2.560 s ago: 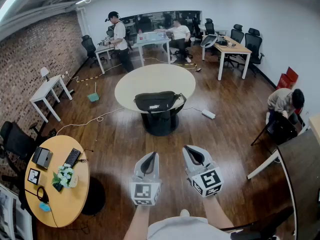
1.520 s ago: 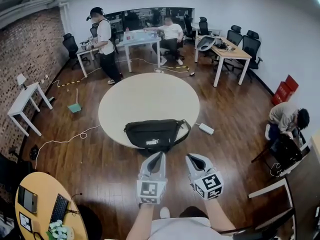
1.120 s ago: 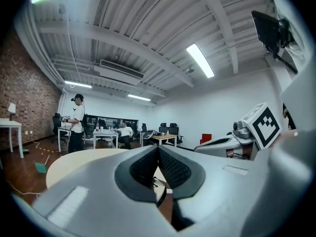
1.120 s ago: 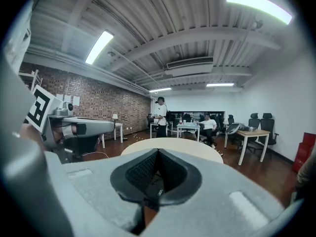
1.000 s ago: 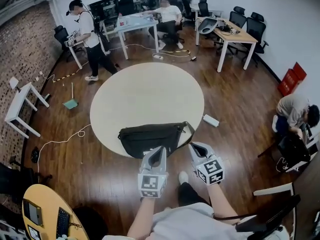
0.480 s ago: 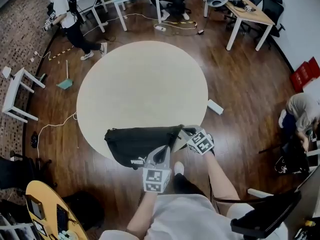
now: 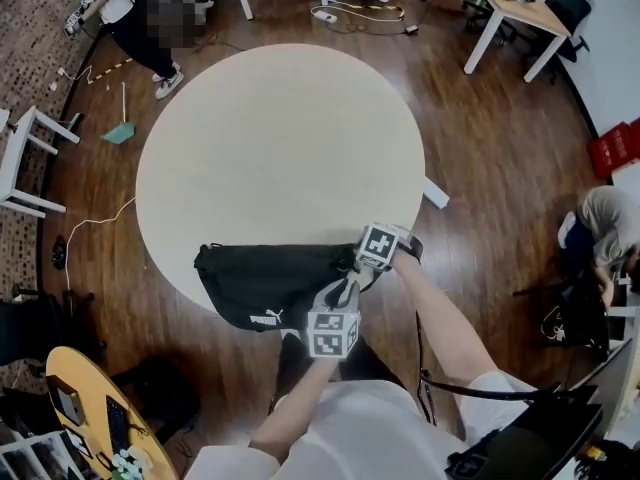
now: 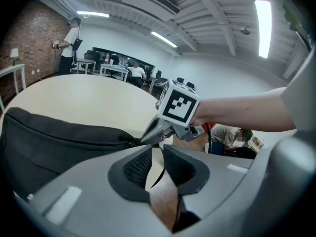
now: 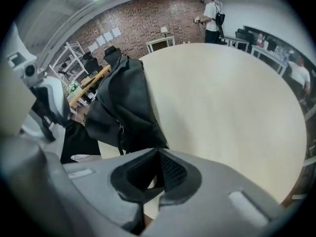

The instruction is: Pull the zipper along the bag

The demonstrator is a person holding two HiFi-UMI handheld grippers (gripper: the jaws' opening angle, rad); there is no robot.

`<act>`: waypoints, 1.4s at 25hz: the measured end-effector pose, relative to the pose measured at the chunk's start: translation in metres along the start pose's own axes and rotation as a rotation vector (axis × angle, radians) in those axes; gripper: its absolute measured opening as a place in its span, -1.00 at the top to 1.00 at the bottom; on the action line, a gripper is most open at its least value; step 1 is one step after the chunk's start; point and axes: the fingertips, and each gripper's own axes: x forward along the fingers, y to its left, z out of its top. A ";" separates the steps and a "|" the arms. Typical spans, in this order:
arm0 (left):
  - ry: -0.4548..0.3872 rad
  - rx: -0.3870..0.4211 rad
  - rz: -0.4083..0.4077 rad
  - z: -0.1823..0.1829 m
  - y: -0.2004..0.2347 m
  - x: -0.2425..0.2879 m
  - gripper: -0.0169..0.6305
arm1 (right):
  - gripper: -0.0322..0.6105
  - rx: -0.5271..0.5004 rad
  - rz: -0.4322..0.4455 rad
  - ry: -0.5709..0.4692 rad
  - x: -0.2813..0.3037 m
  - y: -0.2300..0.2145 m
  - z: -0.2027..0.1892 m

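Head view looks steeply down on a round pale tabletop [image 7: 280, 138] over a dark wooden floor [image 7: 480, 168]. A black bag [image 7: 270, 283] lies at the tabletop's near edge, lengthwise from left to right, its near side hanging slightly past the rim.

The right tool [image 7: 350, 264] reaches in from the right and meets the bag's right end. In the right gripper view its jaws come together at their tips [image 9: 158, 156], right against the dark fabric of the bag [image 9: 126, 102]. Whether anything is pinched there cannot be made out. A zipper pull [image 9: 120, 130] hangs on the bag's side, apart from those tips, and the tabletop [image 9: 222, 98] spreads far and right.

The left tool [image 7: 345, 288] sits just near of the bag's right end, close beside the right tool. In the left gripper view its jaws stand a little apart [image 8: 157, 151], clamped on nothing, and a thin black strap [image 8: 158, 177] crosses the gap between them. Beyond them the right tool [image 8: 144, 139] points its closed tip at the end of the bag [image 8: 59, 142], where the zipper [image 8: 101, 140] runs along the top edge.

A person [image 7: 120, 8] stands at the far left and another [image 7: 600, 218] crouches at the right, both well apart from the tabletop
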 end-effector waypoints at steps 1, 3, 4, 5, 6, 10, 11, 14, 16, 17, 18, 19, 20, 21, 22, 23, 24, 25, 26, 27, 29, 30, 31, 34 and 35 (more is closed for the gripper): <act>0.015 -0.015 0.014 -0.002 0.002 0.009 0.59 | 0.93 0.013 0.027 0.011 -0.001 -0.002 0.002; 0.046 -0.049 0.059 -0.008 0.010 0.027 0.40 | 0.93 0.040 0.076 0.035 -0.003 -0.004 0.004; 0.059 -0.071 0.089 -0.011 0.015 0.034 0.30 | 0.93 0.051 0.096 0.048 -0.003 -0.003 0.004; 0.068 -0.092 0.123 -0.014 0.021 0.040 0.23 | 0.93 0.059 0.113 0.061 -0.003 -0.003 0.003; 0.074 -0.106 0.155 -0.017 0.027 0.046 0.13 | 0.93 0.063 0.126 0.071 -0.002 -0.003 0.003; 0.071 -0.087 0.242 -0.017 0.036 0.061 0.16 | 0.93 0.077 0.161 0.089 -0.001 0.000 0.003; 0.074 -0.077 0.268 -0.018 0.039 0.065 0.18 | 0.93 0.081 0.164 0.089 -0.002 0.001 0.003; 0.083 -0.093 0.339 -0.022 0.049 0.078 0.29 | 0.93 0.092 0.167 0.073 -0.003 0.000 0.002; 0.098 -0.122 0.388 -0.026 0.058 0.082 0.41 | 0.93 0.099 0.166 0.062 -0.003 -0.001 0.003; 0.100 -0.130 0.412 -0.027 0.062 0.082 0.53 | 0.93 0.102 0.165 0.059 -0.004 -0.001 0.003; 0.098 -0.132 0.428 -0.026 0.066 0.081 0.69 | 0.93 0.104 0.165 0.057 -0.004 -0.001 0.003; 0.094 -0.132 0.430 -0.025 0.067 0.080 0.71 | 0.93 0.105 0.164 0.057 -0.004 -0.002 0.003; 0.092 -0.130 0.421 -0.024 0.066 0.080 0.74 | 0.93 0.106 0.163 0.058 -0.004 -0.003 0.003; 0.092 -0.127 0.402 -0.023 0.063 0.078 0.76 | 0.93 0.106 0.162 0.060 -0.004 -0.003 0.002; 0.095 -0.125 0.377 -0.021 0.059 0.077 0.77 | 0.93 0.105 0.161 0.062 -0.004 -0.003 0.002; 0.099 -0.127 0.346 -0.019 0.054 0.074 0.78 | 0.93 0.102 0.161 0.065 -0.004 -0.003 0.002; 0.104 -0.131 0.316 -0.016 0.049 0.071 0.79 | 0.93 0.098 0.159 0.067 -0.004 -0.002 0.002; 0.107 -0.135 0.289 -0.014 0.046 0.068 0.79 | 0.93 0.096 0.157 0.070 -0.003 -0.001 0.002; 0.110 -0.134 0.269 -0.012 0.042 0.064 0.81 | 0.93 0.098 0.154 0.074 -0.002 0.000 0.003; 0.111 -0.128 0.253 -0.011 0.039 0.059 0.87 | 0.93 0.105 0.150 0.076 -0.002 0.000 0.002; 0.112 -0.118 0.229 -0.010 0.034 0.050 0.87 | 0.93 0.125 0.140 0.077 -0.001 0.000 0.002; 0.115 -0.121 0.218 -0.012 0.033 0.045 0.87 | 0.93 0.135 0.134 0.074 0.000 -0.001 0.001; 0.121 -0.131 0.205 -0.014 0.034 0.040 0.88 | 0.93 0.145 0.126 0.071 0.000 -0.001 0.001; 0.141 -0.158 0.138 -0.015 0.037 0.026 0.88 | 0.93 0.162 0.088 0.071 0.000 -0.003 0.000; 0.145 -0.155 0.109 -0.014 0.039 0.021 0.89 | 0.92 0.163 0.073 0.072 0.000 -0.004 -0.001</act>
